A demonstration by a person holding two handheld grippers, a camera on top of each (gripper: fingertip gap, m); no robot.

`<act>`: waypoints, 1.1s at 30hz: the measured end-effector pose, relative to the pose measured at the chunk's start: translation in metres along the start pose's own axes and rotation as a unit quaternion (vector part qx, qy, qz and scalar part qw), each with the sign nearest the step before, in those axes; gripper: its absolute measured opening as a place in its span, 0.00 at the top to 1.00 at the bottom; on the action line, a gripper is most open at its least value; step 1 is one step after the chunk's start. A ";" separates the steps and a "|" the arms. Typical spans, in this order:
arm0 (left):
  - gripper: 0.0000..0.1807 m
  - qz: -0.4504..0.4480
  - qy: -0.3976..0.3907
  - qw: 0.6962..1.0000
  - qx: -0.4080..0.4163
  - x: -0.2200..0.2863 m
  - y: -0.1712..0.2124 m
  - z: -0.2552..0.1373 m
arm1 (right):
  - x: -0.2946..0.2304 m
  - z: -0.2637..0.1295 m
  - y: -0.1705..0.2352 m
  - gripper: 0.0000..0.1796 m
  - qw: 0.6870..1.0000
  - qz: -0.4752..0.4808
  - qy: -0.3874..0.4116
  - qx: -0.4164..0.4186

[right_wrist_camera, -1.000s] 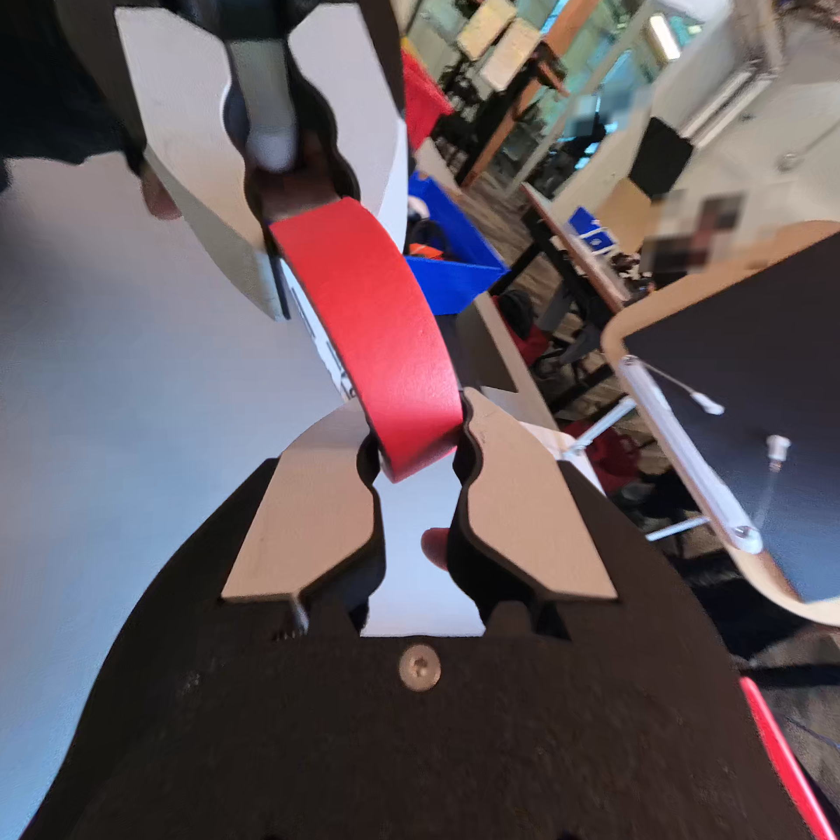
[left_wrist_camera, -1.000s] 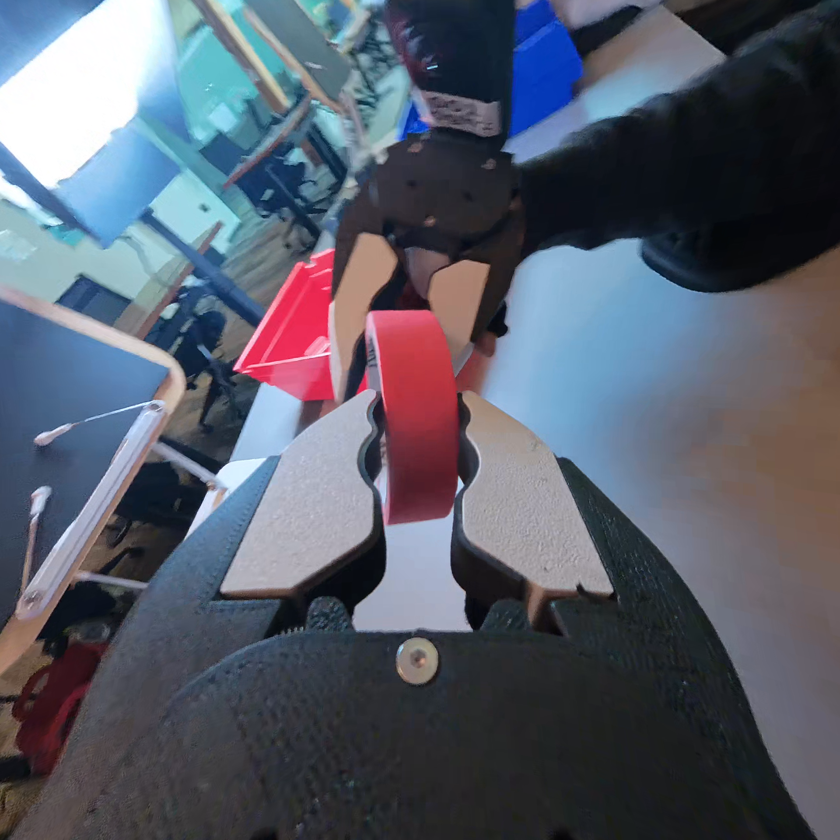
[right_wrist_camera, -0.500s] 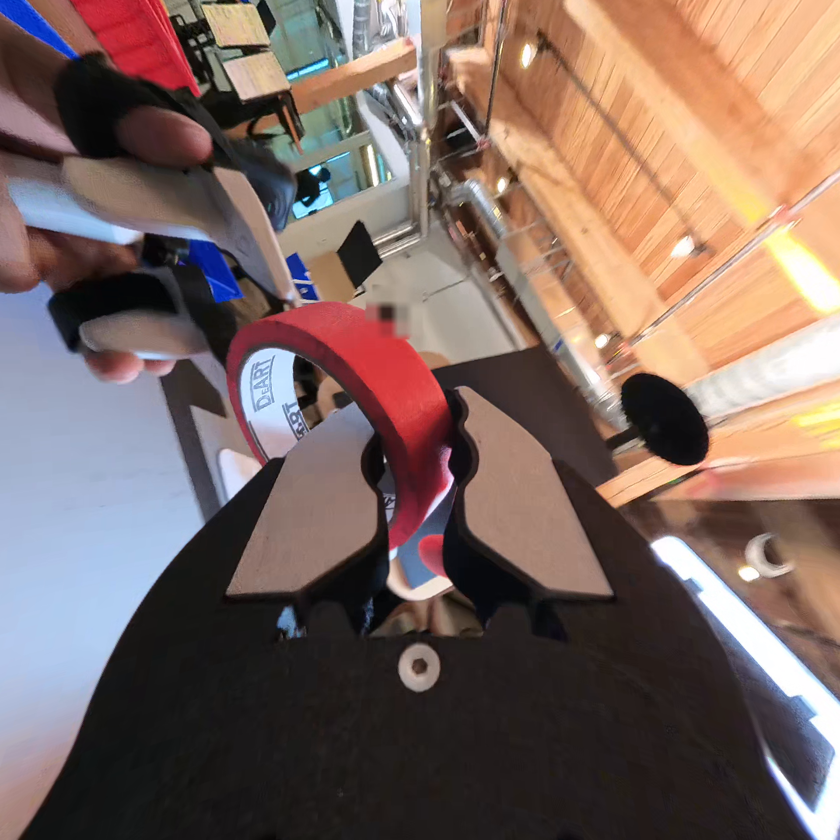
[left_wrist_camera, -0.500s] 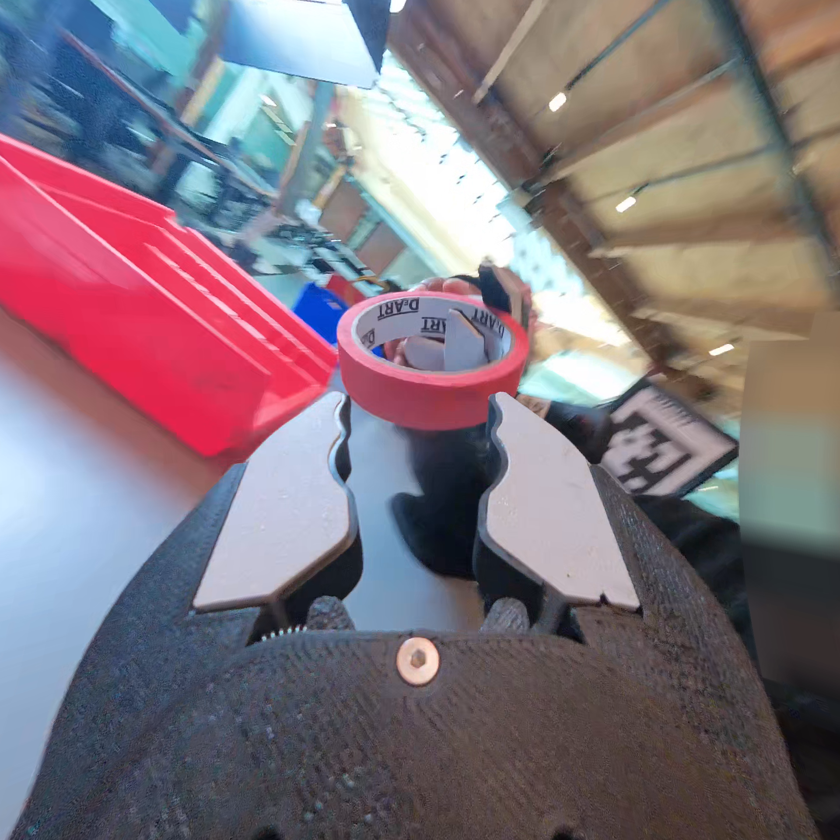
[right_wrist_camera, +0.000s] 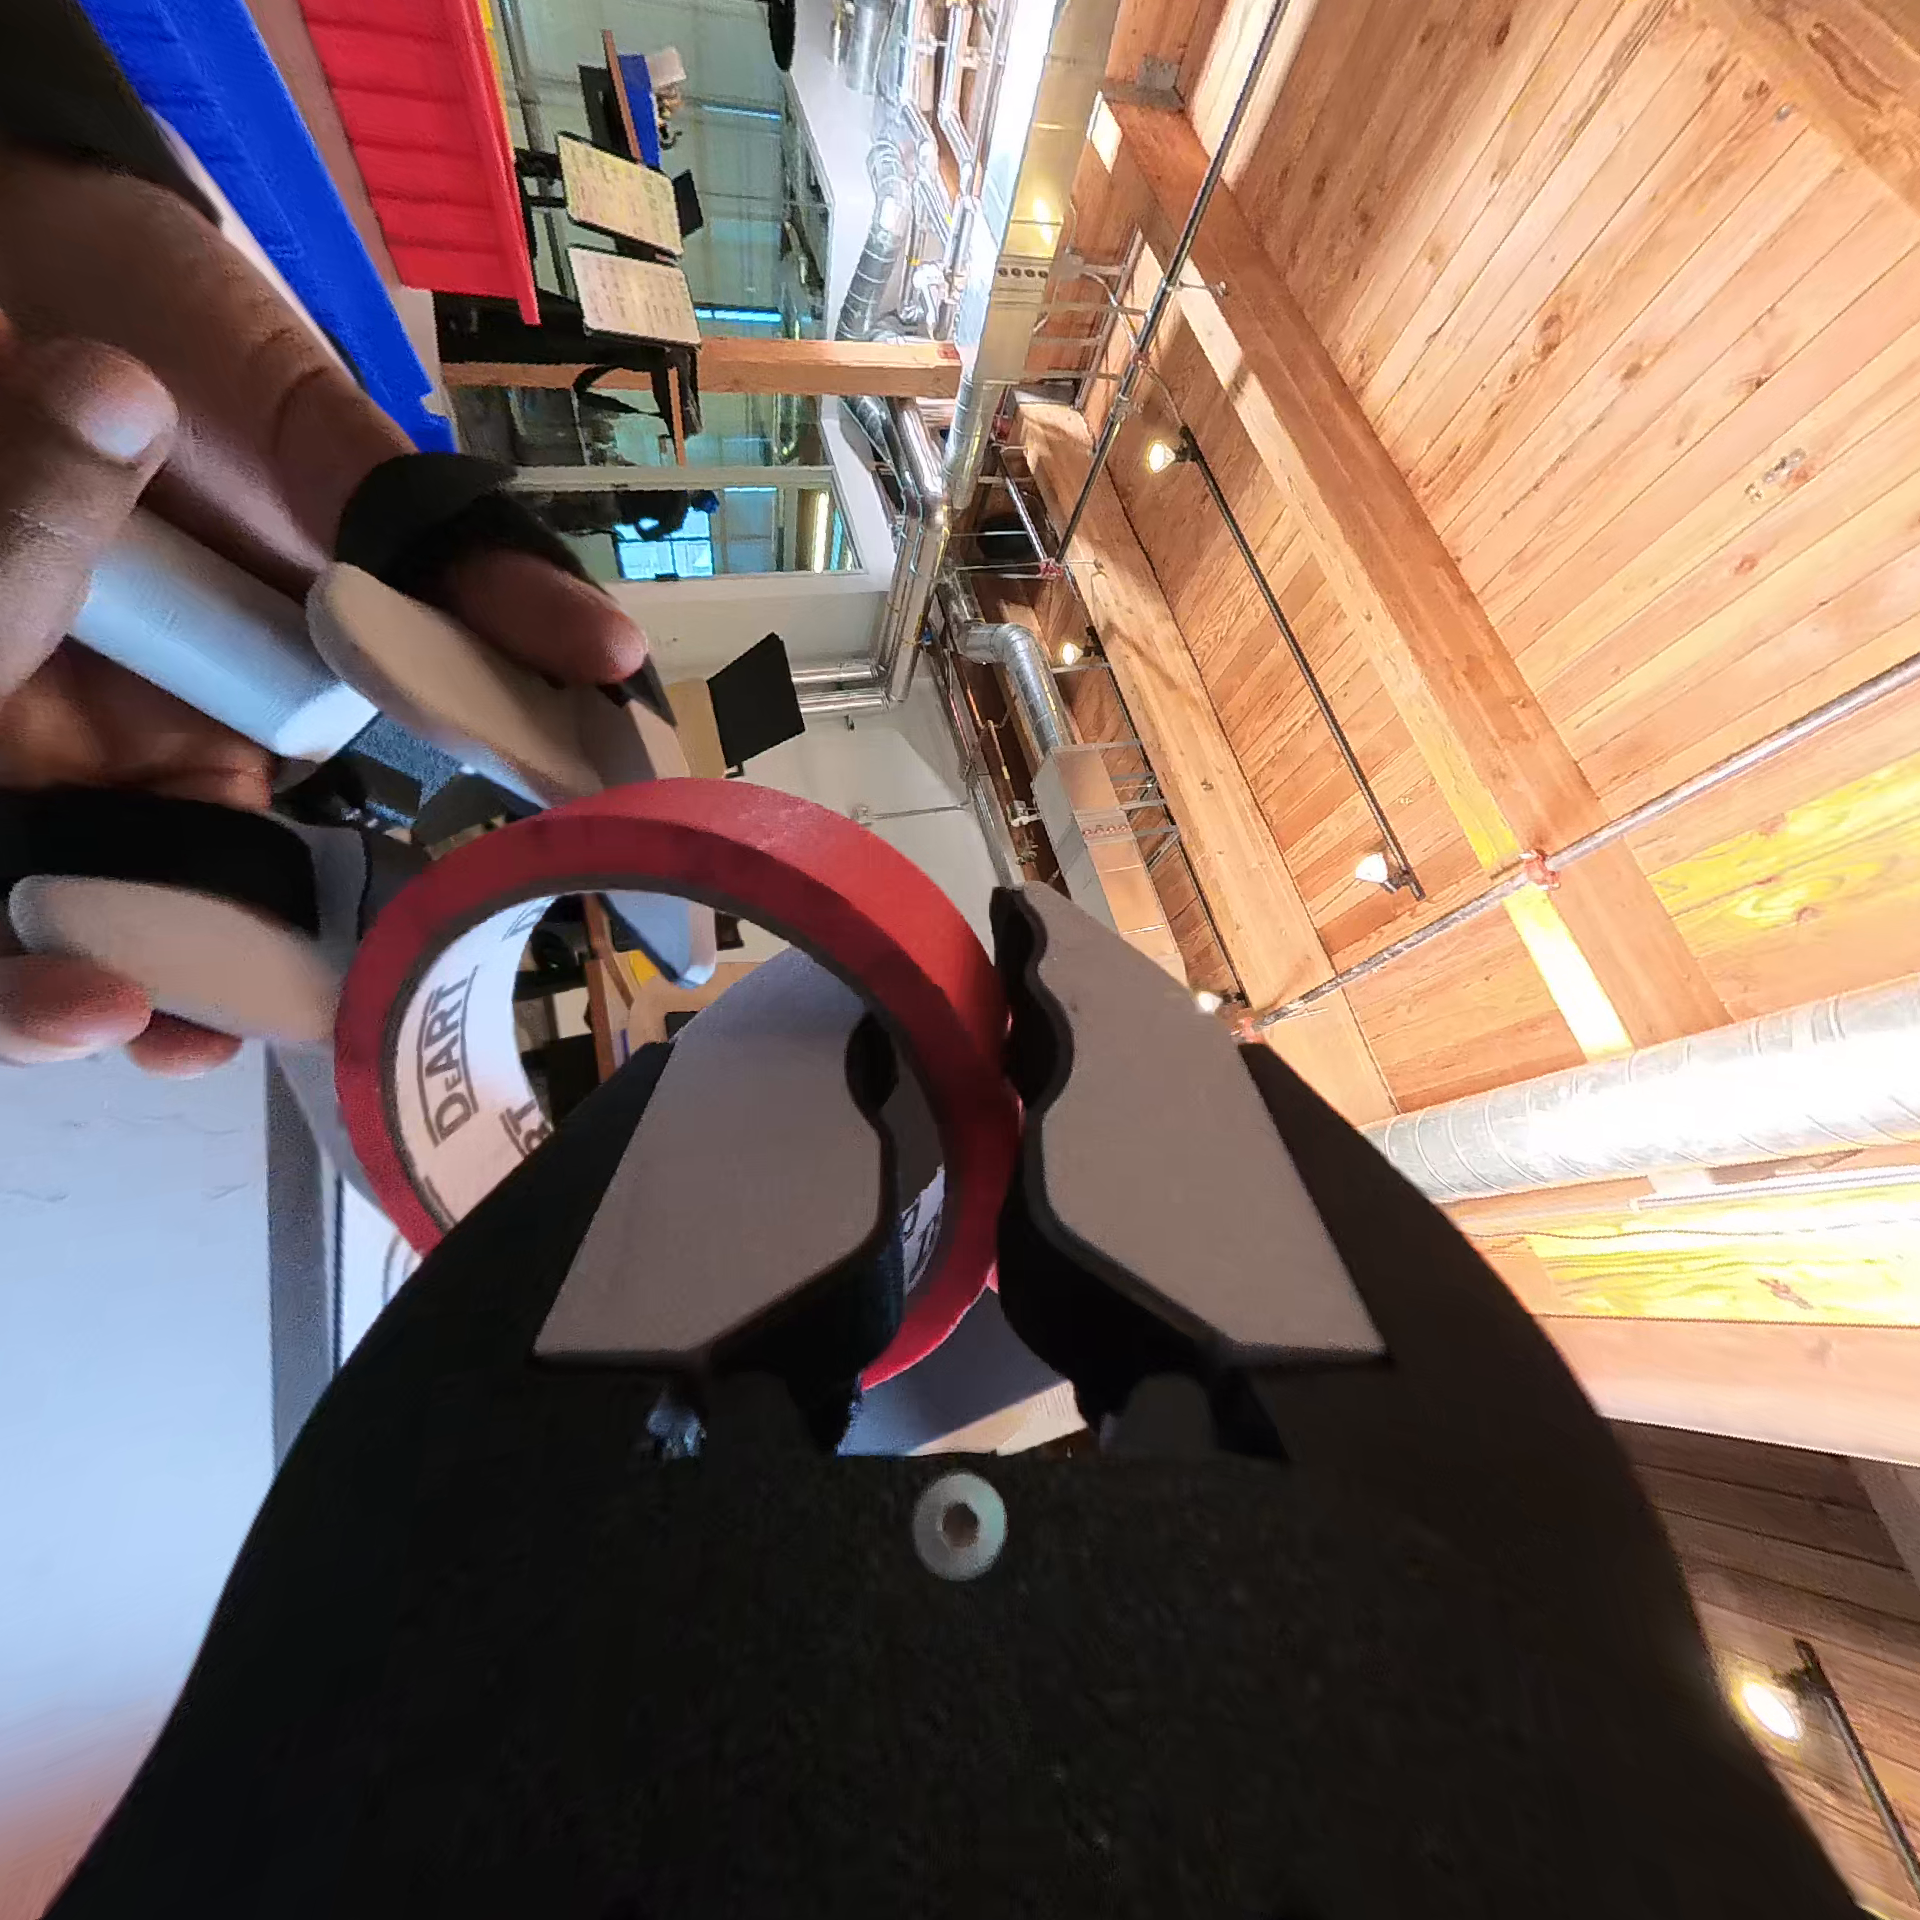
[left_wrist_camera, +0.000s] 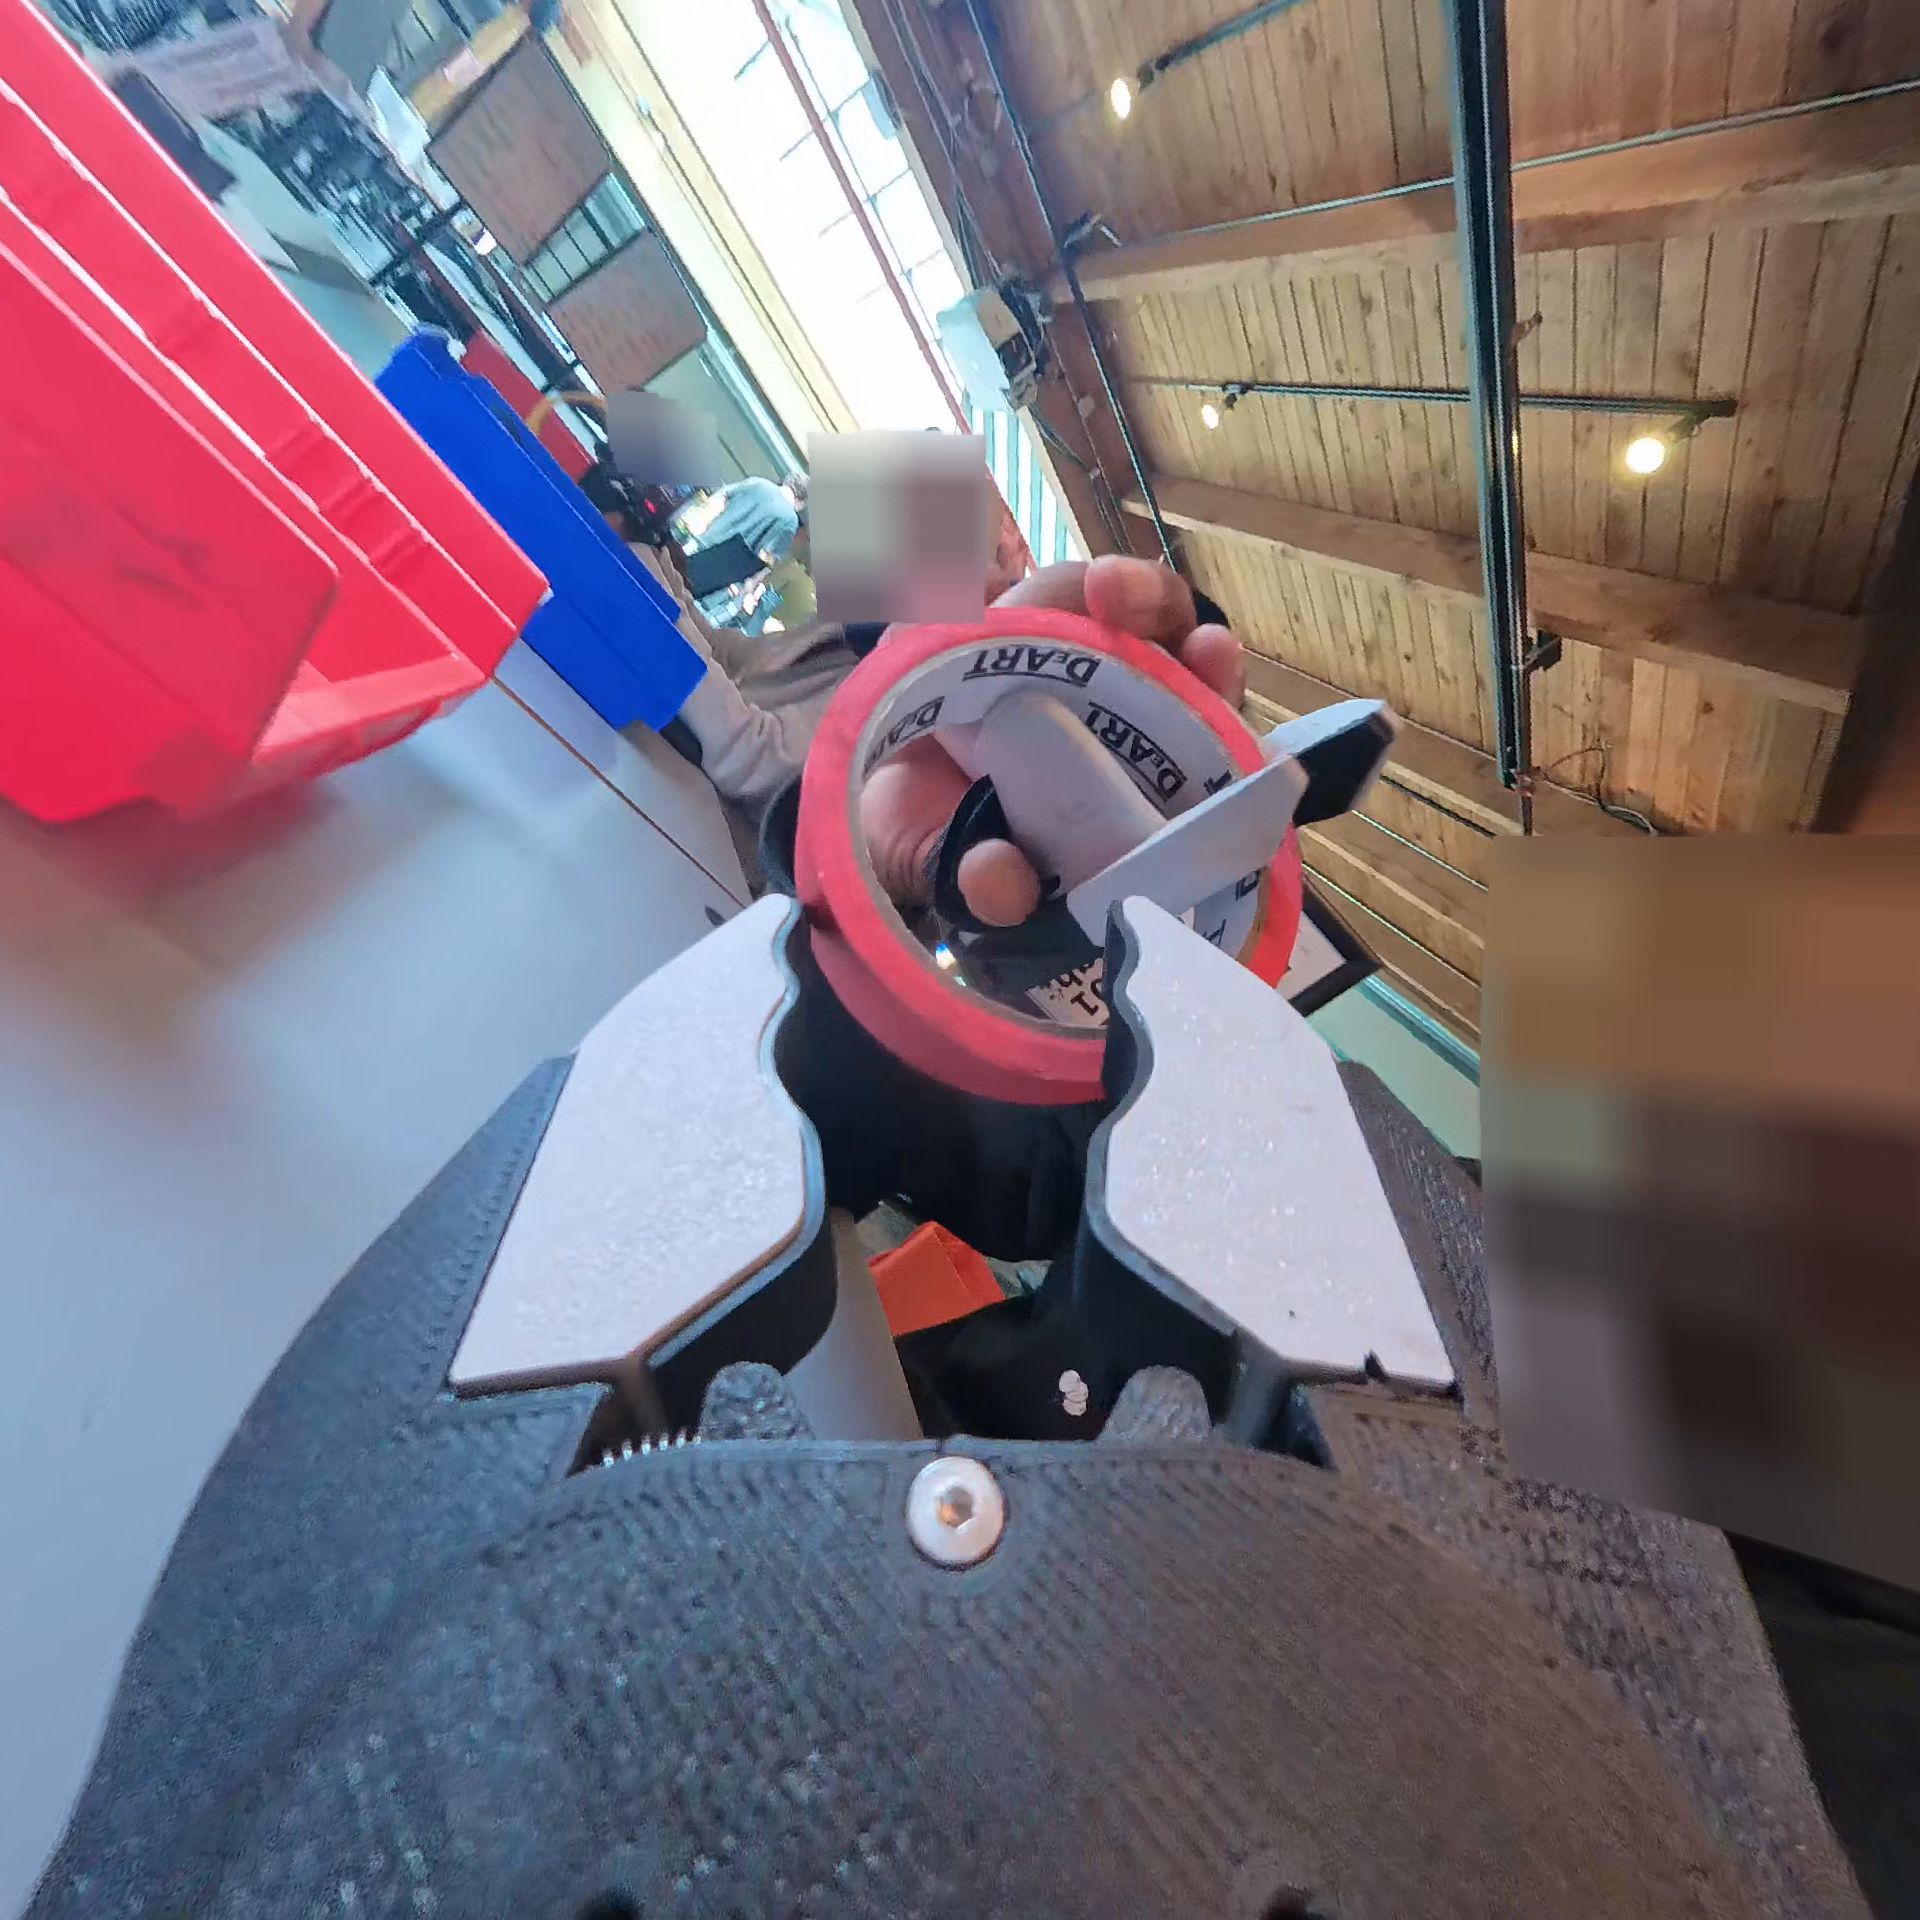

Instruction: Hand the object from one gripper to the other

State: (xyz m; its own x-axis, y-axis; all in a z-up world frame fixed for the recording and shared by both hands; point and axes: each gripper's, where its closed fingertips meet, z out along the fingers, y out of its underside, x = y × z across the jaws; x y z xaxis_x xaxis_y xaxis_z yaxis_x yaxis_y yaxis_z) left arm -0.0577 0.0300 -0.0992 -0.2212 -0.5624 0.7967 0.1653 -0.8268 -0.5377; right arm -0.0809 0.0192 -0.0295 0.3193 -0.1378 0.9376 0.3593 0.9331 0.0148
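Several blurred patches cover parts of the left wrist view, the biggest at its right edge, and the red bin [left_wrist_camera: 187,540] in the upper left and the blue bin [left_wrist_camera: 540,540] beside it are cut off by the frame. The roll of red tape [right_wrist_camera: 727,862] is in the middle of both views. In the right wrist view the right gripper [right_wrist_camera: 940,1091] is closed on the roll of red tape: one grey finger [right_wrist_camera: 727,1174] goes through the hole and the other presses on the outer red side, so the lower part of the ring is hidden between them. In the left wrist view the left gripper [left_wrist_camera: 951,997] has its jaws apart; the ring [left_wrist_camera: 966,1029] sits between the two tips, and I cannot tell if it touches them. Through the hole a hand [left_wrist_camera: 935,831] around a white handle is partly visible. The fingers are flat, grey and grainy with wavy inner edges, on rough black printed plastic. The tape has a white paper core with print. A grey table [left_wrist_camera: 208,1039] is in the lower left.
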 end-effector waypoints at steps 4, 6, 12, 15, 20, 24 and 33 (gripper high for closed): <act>0.80 -0.017 -0.008 1.000 -0.001 -0.013 0.006 0.006 | -0.001 0.000 0.003 0.91 1.000 0.016 -0.008 -0.004; 0.84 -0.019 -0.015 1.000 0.004 -0.017 0.005 0.005 | -0.005 0.002 0.007 0.91 0.999 0.022 -0.023 -0.011; 0.86 0.030 -0.077 0.997 0.001 -0.027 0.000 -0.004 | -0.015 0.004 0.016 0.90 0.997 0.046 -0.054 -0.029; 0.91 0.056 -0.105 0.993 0.011 -0.031 -0.005 -0.009 | -0.016 0.005 0.023 0.84 0.994 0.069 -0.065 -0.044; 0.95 0.109 -0.150 0.981 0.051 -0.032 -0.026 -0.029 | -0.020 0.003 0.043 0.76 0.985 0.121 -0.096 -0.080; 0.95 0.210 -0.217 0.951 0.069 -0.024 -0.045 -0.045 | -0.032 0.001 0.062 0.77 0.958 0.230 -0.137 -0.104; 0.95 0.545 -0.417 0.725 0.055 0.020 -0.080 -0.071 | -0.026 -0.008 0.022 0.68 0.666 0.682 -0.302 0.009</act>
State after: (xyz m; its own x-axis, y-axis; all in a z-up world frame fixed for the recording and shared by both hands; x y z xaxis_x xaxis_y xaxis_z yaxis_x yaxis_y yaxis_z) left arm -0.1434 0.0841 -0.0596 0.7489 -0.6404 -0.1705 -0.1083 0.1356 -0.9848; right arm -0.0743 0.0410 -0.0559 -0.0757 0.9958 0.0511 0.0841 0.0574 -0.9948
